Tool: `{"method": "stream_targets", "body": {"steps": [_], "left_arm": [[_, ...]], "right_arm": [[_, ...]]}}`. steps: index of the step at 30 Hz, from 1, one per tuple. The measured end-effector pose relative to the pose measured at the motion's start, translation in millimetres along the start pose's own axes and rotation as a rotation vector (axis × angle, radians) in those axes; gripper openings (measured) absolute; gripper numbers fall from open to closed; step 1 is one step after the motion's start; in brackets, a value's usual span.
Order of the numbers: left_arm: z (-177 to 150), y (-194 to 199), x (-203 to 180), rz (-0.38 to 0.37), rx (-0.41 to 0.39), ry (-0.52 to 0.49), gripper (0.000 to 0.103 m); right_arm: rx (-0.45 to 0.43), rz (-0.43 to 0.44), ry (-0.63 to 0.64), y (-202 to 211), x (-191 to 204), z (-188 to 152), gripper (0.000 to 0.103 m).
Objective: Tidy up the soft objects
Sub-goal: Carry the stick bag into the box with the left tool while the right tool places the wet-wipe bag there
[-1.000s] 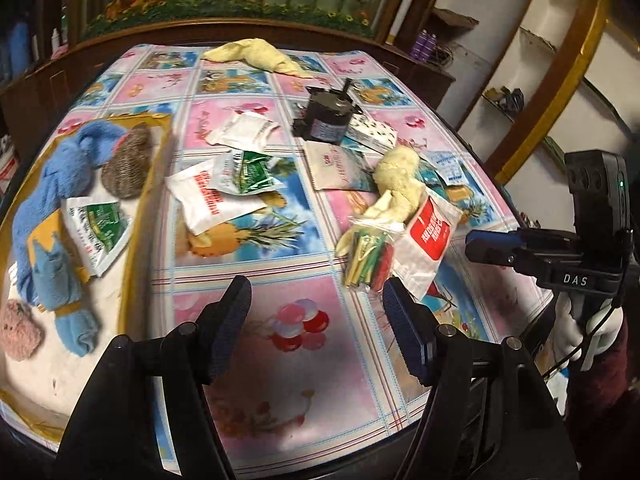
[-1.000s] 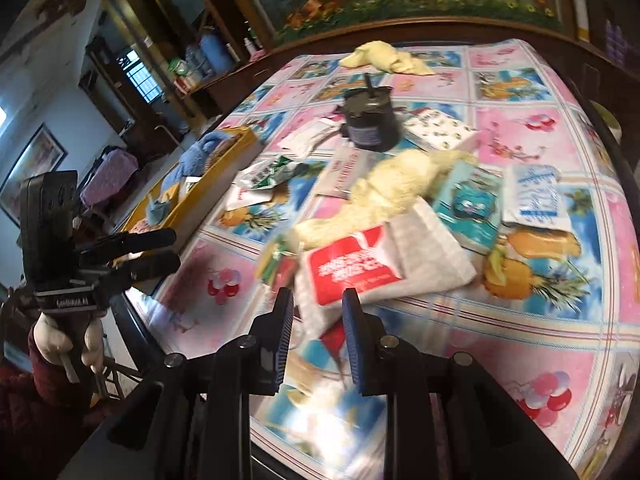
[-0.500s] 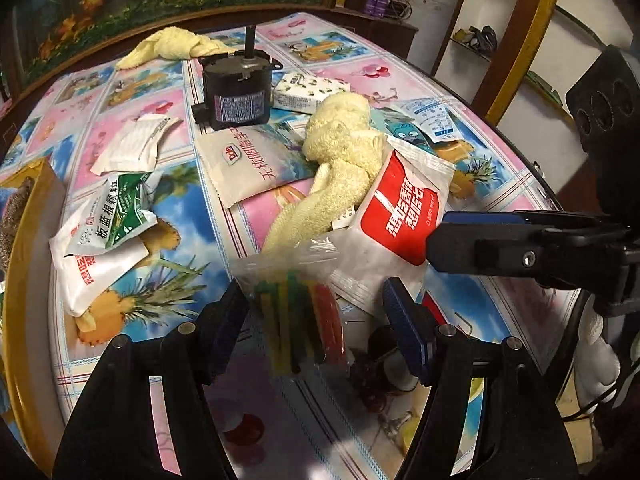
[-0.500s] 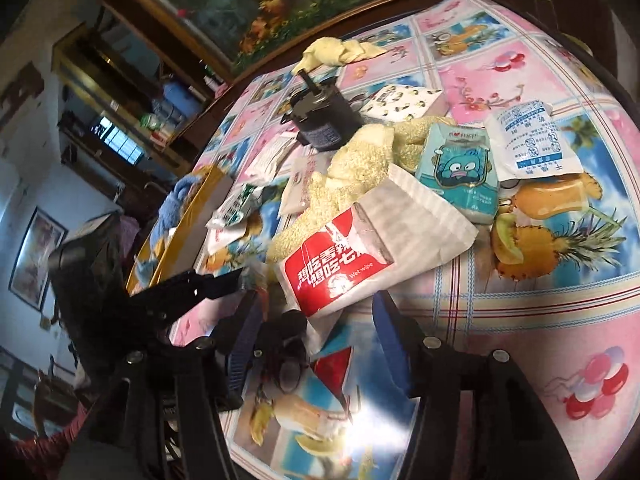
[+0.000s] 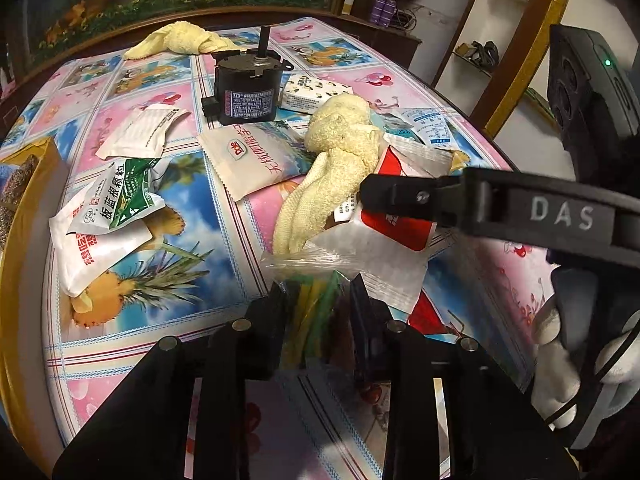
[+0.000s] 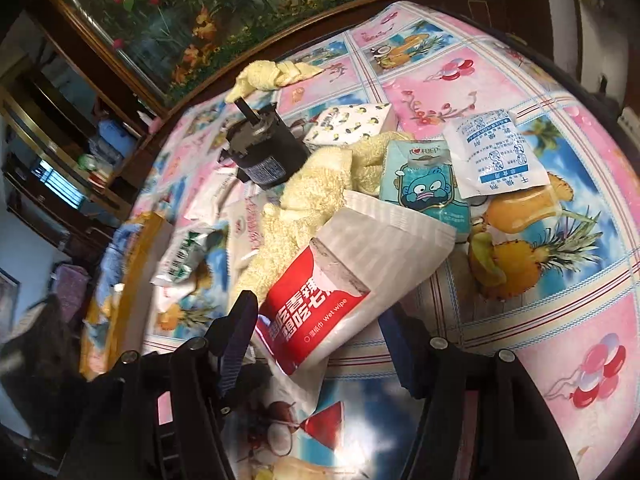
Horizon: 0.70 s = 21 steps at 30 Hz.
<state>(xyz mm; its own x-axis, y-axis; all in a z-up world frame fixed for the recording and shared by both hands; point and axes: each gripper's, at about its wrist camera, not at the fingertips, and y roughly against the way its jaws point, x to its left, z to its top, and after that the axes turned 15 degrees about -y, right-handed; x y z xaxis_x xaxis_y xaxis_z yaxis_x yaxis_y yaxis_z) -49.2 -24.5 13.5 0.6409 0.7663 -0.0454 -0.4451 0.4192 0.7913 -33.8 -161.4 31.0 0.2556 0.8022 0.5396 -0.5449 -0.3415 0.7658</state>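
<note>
My left gripper (image 5: 318, 300) is shut on a clear bag of coloured sticks (image 5: 316, 304) at the near table edge. My right gripper (image 6: 316, 328) is open, its fingers on either side of a red and white wet-wipe packet (image 6: 340, 284); it also shows in the left wrist view (image 5: 400, 196), over the same packet (image 5: 376, 240). A cream towel (image 5: 340, 160) lies under and behind the packet. A second cream cloth (image 5: 180, 42) lies at the far edge.
A black motor (image 5: 246, 88) stands mid-table. Loose sachets lie around: green and white (image 5: 120, 196), white Dole (image 5: 256, 156), teal cartoon (image 6: 426, 180), white and blue (image 6: 496, 156), tissue pack (image 5: 316, 92). A yellow tray (image 5: 28, 184) is at left.
My left gripper moved forward and shut on the bag of sticks. My right gripper opened and came in around the wet-wipe packet.
</note>
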Motion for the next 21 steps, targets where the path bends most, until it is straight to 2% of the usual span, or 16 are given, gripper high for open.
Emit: {"method": "stream_targets", "body": {"steps": [2,3,4,8,13,17,21], "left_arm": [[-2,2,0,-0.003,-0.004,0.003,0.028],[-3,4,1,-0.007,-0.009,0.006,0.026],[-4,6,1,-0.010,-0.011,0.010,0.025],[-11,21,7,-0.041,-0.040,0.045,0.023],[-21,54,18,-0.090,-0.111,0.117,0.023],[-33,88,33,-0.079,-0.168,0.173,0.023],[-56,124,62,-0.026,-0.211,0.268,0.024]], "right_arm": [[0.024,0.043,-0.012,-6,-2,-2,0.054],[0.036,0.076,-0.022,-6,-5,-2,0.041],[0.043,0.110,-0.032,-4,-9,-2,0.036],[0.021,0.121,-0.037,11,-21,-5,0.031],[-0.030,0.139,-0.084,39,-40,-3,0.031],[-0.073,0.164,-0.079,56,-36,1,0.031],[-0.062,0.211,-0.006,63,-12,-4,0.031]]}}
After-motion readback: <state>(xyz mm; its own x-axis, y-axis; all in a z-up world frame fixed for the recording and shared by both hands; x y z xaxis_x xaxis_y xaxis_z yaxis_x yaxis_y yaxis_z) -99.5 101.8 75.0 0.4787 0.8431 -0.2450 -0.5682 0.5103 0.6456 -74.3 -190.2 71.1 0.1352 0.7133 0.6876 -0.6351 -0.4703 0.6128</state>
